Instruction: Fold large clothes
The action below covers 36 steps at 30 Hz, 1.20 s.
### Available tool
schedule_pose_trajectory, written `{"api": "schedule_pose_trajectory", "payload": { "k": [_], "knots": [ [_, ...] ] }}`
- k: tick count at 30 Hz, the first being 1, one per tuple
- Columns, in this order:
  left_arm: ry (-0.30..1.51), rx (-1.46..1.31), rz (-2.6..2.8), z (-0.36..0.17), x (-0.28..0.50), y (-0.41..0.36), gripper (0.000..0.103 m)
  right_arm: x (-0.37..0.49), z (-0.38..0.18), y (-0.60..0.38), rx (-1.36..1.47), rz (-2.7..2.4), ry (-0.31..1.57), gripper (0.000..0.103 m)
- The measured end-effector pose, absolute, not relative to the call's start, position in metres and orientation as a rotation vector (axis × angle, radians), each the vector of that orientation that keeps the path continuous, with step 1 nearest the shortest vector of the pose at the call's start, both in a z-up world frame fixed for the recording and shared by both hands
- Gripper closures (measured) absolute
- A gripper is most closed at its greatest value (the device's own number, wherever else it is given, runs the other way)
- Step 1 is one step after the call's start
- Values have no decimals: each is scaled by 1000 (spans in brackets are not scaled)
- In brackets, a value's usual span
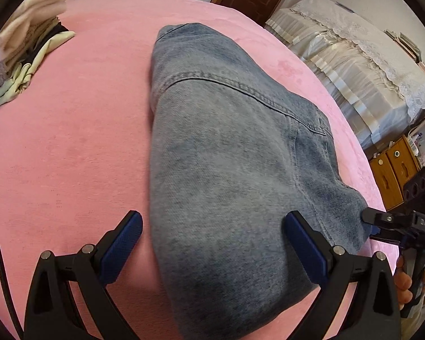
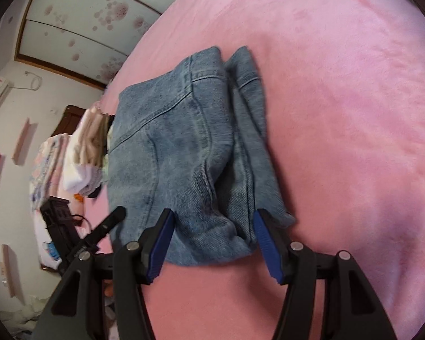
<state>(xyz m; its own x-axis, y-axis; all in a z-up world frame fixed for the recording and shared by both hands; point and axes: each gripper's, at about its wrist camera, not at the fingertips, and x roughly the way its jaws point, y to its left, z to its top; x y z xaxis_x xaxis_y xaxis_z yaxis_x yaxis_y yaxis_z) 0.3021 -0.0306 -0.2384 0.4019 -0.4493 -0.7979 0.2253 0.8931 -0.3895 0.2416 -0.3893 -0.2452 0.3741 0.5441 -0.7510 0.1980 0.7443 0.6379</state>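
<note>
Jeans (image 1: pixel 235 153) folded into a thick bundle mid-way across pink bed cover (image 1: pixel 70 141), clear of clothes stack (image 1: pixel 22 56). Left gripper (image 1: pixel 212 243) spread wide astride near edge, gripping nothing. Right gripper (image 2: pixel 212 240) likewise parted around corner, pads off denim; presumably just let go.

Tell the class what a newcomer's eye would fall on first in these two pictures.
The folded blue jeans lie mid-bed on the pink blanket, the near end between the open left gripper. The right gripper, also open, straddles a corner. A pile of pale folded clothes sits at the far left edge.
</note>
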Motion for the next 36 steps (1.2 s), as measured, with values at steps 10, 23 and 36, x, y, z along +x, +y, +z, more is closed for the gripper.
{"api": "schedule_pose_trajectory", "payload": {
  "k": [10, 23, 36],
  "knots": [
    [1053, -196, -431, -219, 294, -50, 12, 227, -180, -356, 333, 153, 1014, 80],
    [1034, -49, -337, -219, 282, -63, 28, 213, -230, -394, 309, -114, 1092, 103],
    [948, 8, -346, -142, 381, -78, 48, 339, -163, -309, 341, 237, 968, 83]
  ]
}}
